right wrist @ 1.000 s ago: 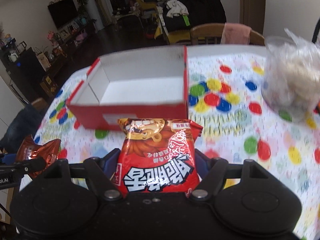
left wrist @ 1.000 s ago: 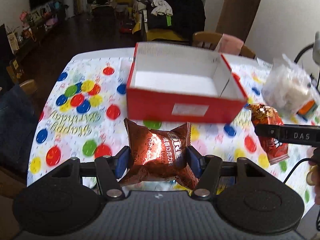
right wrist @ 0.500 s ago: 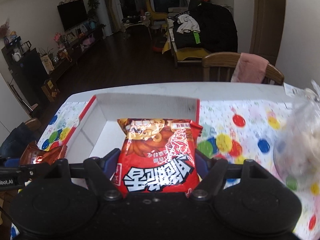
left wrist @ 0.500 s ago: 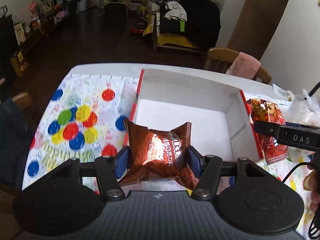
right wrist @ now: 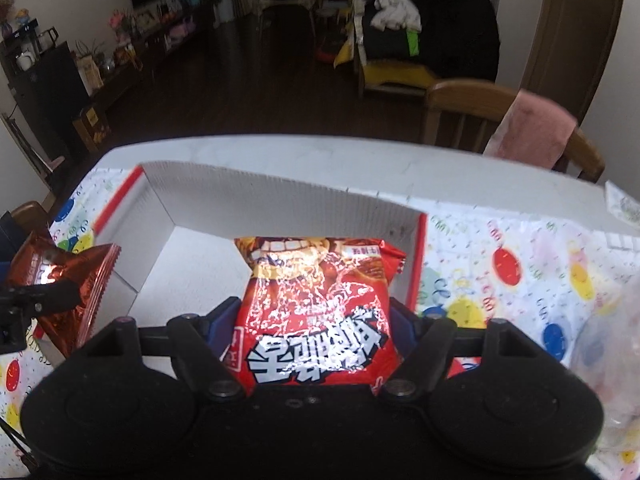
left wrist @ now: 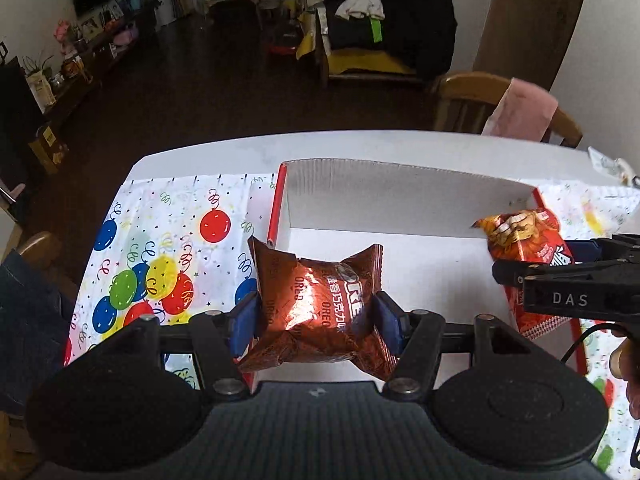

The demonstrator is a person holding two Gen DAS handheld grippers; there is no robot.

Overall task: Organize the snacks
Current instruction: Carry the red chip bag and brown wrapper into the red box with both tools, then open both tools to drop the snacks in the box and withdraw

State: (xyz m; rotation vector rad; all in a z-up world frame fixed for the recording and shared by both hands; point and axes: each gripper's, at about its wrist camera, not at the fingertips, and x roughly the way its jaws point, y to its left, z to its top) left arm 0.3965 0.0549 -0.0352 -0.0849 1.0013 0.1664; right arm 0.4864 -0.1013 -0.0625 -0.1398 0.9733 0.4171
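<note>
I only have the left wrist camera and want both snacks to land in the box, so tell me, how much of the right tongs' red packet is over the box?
Observer: Nearly all of it. The red packet, clamped in the right tongs, hangs above the box floor, close to its right wall.
Operator: Anything beside that wall?
Observer: A clear plastic bag sits on the tablecloth at the right edge.
Operator: How does my brown packet look from there?
Observer: The brown packet sits over the box's left wall, held in the left tongs.
</note>
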